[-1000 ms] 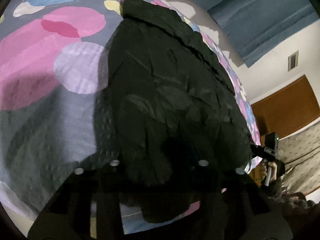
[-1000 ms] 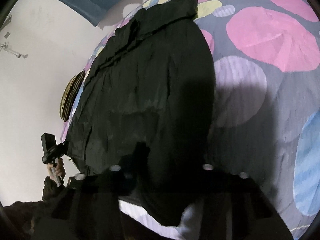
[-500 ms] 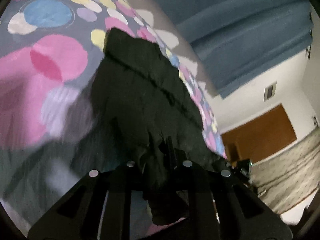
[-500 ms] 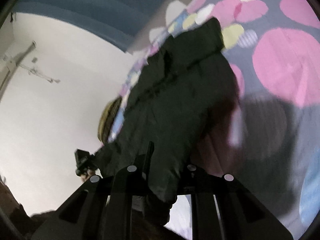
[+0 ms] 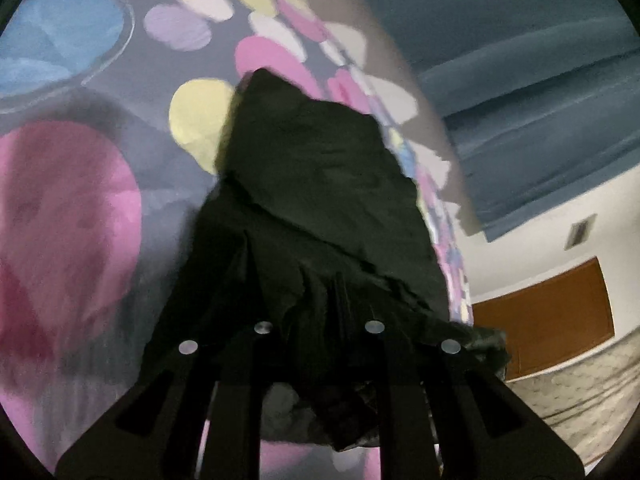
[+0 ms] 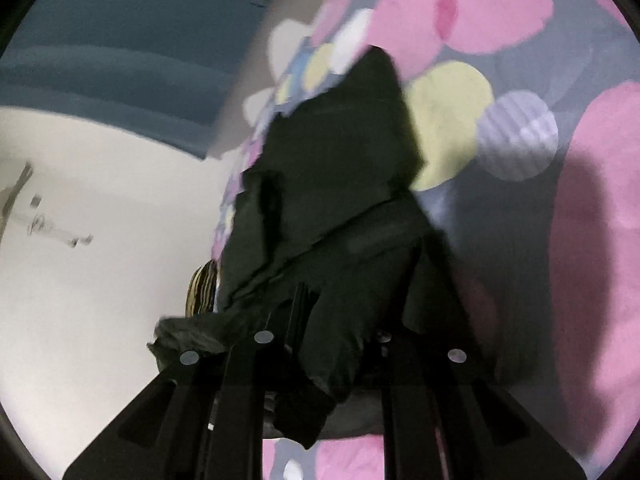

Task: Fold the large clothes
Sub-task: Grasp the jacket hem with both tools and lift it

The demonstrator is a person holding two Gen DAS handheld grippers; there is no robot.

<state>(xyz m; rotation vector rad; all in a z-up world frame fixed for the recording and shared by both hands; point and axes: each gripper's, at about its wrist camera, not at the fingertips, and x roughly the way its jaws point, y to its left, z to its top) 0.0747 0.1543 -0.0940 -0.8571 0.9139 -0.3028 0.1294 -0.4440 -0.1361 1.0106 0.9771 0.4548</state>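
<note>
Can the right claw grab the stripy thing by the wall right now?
Probably not. The right claw is shut on the black garment, so it has no free grip, and the stripy thing sits partly hidden behind that cloth at the bed's far edge.

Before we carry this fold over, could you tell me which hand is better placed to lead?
Neither clearly: the left gripper and right gripper are each shut on a near corner of the black garment, so probably both together.

Black garment: crumpled, matte, stretched lengthwise on the spotted bed cover; near hem lifted and bunched, far end flat.
</note>
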